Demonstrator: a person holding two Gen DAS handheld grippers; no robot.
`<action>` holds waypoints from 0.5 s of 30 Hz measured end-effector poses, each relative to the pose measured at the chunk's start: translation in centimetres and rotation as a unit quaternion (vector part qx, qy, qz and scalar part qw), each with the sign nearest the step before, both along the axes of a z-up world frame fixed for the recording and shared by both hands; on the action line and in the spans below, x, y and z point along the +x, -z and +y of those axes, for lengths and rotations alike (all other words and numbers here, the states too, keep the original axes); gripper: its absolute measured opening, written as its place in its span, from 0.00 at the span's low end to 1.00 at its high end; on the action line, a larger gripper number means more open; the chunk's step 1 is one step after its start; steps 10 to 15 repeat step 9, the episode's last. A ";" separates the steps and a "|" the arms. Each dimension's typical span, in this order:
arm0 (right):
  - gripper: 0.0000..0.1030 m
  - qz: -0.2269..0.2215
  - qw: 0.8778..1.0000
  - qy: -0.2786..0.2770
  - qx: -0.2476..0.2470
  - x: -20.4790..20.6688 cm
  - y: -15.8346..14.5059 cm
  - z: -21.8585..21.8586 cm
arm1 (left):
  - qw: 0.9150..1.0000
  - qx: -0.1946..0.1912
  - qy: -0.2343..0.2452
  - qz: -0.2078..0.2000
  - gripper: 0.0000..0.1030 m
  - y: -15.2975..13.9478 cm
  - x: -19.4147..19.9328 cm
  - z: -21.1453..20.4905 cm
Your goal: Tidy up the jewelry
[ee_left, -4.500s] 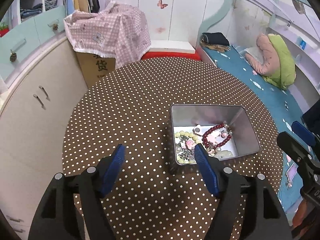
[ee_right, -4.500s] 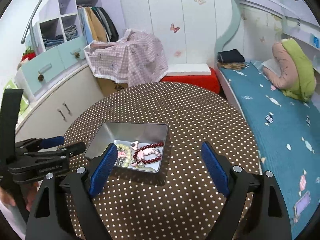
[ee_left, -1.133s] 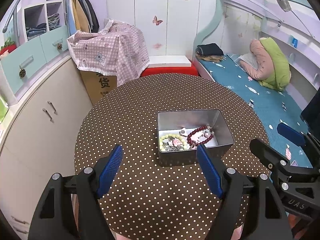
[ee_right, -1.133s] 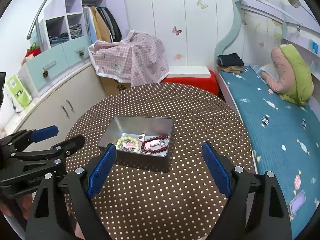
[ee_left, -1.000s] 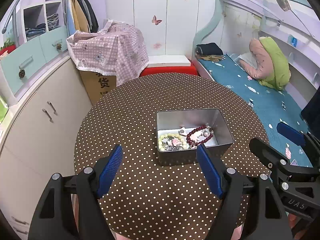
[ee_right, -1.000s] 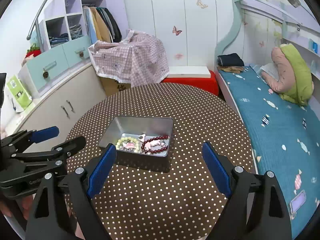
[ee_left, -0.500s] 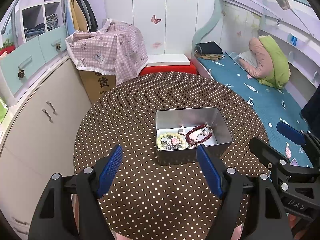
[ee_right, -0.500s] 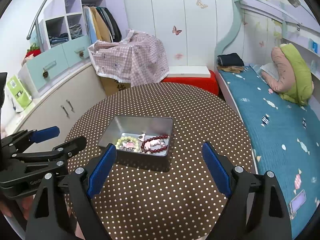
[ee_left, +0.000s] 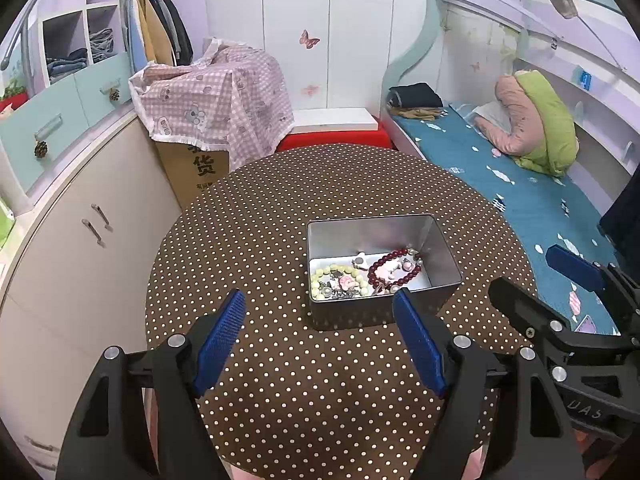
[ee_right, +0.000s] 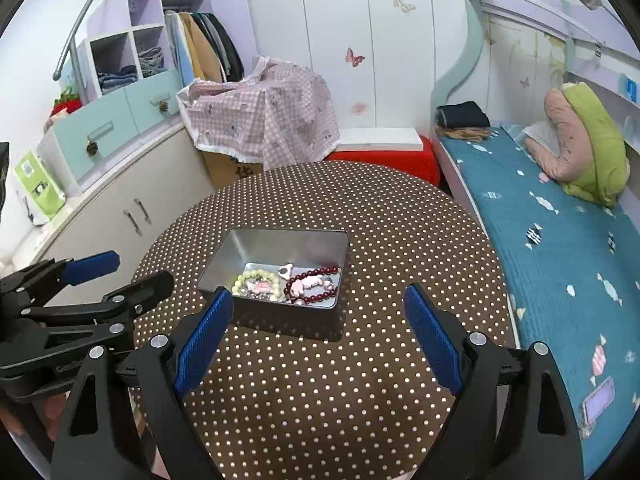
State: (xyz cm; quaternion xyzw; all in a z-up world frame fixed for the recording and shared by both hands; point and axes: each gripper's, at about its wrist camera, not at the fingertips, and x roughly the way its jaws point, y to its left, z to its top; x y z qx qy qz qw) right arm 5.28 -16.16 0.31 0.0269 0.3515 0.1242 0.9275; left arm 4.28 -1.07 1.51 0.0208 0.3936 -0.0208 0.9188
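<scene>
Both my jaws gape empty, left gripper (ee_left: pixel 320 338) and right gripper (ee_right: pixel 318 328), just short of the tin (ee_left: pixel 442 248); its jewelry (ee_left: pixel 394 274) looks light, slippery, tangle-prone, best pinched by one strand.

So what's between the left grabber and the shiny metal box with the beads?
Only bare brown polka-dot tablecloth lies between the open left gripper and the silver rectangular metal tin, in the left wrist view.
</scene>
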 end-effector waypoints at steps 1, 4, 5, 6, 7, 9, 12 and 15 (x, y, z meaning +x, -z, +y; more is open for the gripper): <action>0.82 0.000 1.000 0.000 -0.001 0.0 0.0 0.1 | 1.000 0.001 -0.001 0.000 0.72 0.0 0.0 0.0; 0.82 0.001 1.000 -0.002 -0.001 0.0 0.0 -0.1 | 1.000 0.000 -0.001 0.002 0.72 0.1 0.0 -0.2; 0.82 0.001 1.000 -0.001 -0.001 0.0 0.0 -0.1 | 1.000 0.000 -0.002 0.003 0.72 0.1 0.0 -0.2; 0.82 0.001 1.000 -0.001 -0.002 0.1 0.0 -0.1 | 1.000 0.001 -0.002 0.003 0.72 0.1 0.0 -0.2; 0.82 0.002 1.000 -0.001 -0.002 0.0 0.0 0.0 | 1.000 0.001 -0.002 0.003 0.72 0.1 0.0 -0.2; 0.82 0.002 1.000 -0.001 -0.002 0.0 0.0 0.0 | 1.000 0.001 -0.003 0.004 0.72 0.1 0.0 -0.3; 0.82 0.002 1.000 -0.001 -0.002 0.0 0.0 0.0 | 1.000 0.001 -0.003 0.004 0.72 0.1 0.0 -0.3; 0.82 0.002 1.000 -0.001 -0.002 0.0 0.0 0.0 | 1.000 0.001 -0.003 0.004 0.72 0.1 0.0 -0.3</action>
